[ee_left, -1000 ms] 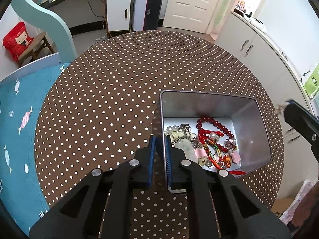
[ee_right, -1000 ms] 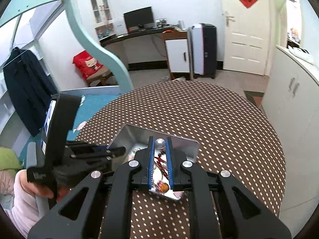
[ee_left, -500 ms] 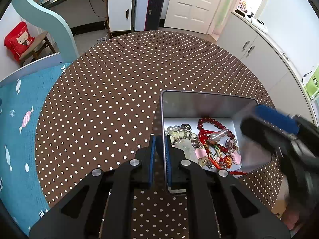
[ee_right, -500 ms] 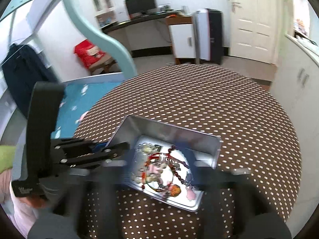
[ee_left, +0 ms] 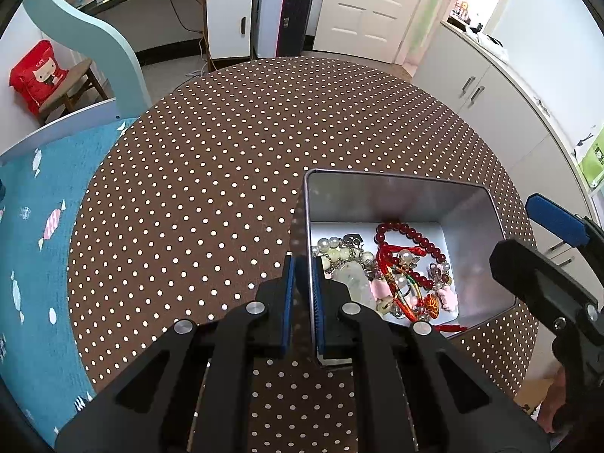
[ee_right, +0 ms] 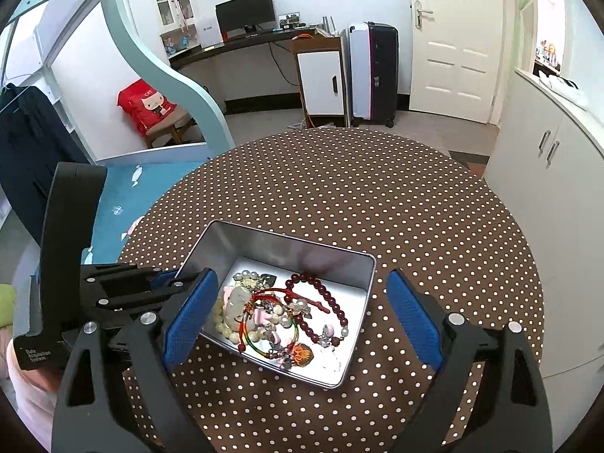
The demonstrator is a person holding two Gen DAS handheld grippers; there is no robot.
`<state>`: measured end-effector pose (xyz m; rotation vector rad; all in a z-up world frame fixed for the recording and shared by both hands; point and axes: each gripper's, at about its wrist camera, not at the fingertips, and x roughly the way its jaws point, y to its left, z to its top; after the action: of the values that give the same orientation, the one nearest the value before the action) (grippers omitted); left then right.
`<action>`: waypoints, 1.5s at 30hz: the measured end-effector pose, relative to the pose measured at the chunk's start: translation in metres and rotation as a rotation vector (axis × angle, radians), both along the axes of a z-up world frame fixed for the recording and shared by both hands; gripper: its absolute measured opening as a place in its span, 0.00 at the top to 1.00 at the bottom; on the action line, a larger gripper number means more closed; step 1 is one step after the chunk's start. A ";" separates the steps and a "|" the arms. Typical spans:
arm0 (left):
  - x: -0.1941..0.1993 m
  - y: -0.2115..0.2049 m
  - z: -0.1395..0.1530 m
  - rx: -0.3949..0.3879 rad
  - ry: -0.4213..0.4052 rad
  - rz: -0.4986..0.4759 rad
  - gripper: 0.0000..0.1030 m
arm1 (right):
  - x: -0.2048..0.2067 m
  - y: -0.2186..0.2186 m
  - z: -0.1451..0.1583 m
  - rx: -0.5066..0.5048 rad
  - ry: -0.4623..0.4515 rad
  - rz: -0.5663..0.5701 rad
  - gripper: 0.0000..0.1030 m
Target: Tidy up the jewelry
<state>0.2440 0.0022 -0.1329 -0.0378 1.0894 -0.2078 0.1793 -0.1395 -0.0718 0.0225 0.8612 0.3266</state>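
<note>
A silver metal tin (ee_left: 396,196) sits on the dotted table near its right edge. Inside lies a tangle of jewelry (ee_left: 400,268): a dark red bead bracelet, pearls, red cords and pink charms. My left gripper (ee_left: 302,264) is shut on the tin's left wall, one pad inside and one outside. In the right wrist view the tin (ee_right: 264,245) and jewelry (ee_right: 287,313) lie between and below the wide-open jaws of my right gripper (ee_right: 302,275), which holds nothing. The left gripper (ee_right: 173,273) shows there at the tin's left side. The right gripper (ee_left: 540,241) hovers at the tin's right.
The round table (ee_right: 377,188) wears a brown cloth with white dots, and its edge runs close behind the tin on the near side. A teal bed (ee_left: 30,207) lies to the left and white cabinets (ee_right: 547,173) to the right. A person's sleeve (ee_right: 26,381) shows low left.
The right gripper's jaws have gone from shut, with a small round bead at their tips, to wide open over the tin. The left gripper and the tin have stayed put.
</note>
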 end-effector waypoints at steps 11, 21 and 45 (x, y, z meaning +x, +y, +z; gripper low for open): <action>-0.008 -0.003 0.008 0.030 -0.027 0.001 0.89 | -0.003 -0.014 0.001 -0.013 0.001 -0.042 0.15; -0.026 0.000 0.021 0.049 -0.066 0.033 0.43 | -0.019 -0.039 0.010 0.053 -0.004 -0.130 0.09; -0.136 0.004 0.047 0.097 -0.147 0.063 0.26 | -0.109 -0.031 0.015 0.019 -0.050 -0.118 0.07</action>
<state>0.1078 0.0060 -0.0855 0.0298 0.9487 -0.0998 0.0699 -0.1708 -0.0566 0.0818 0.8035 0.2241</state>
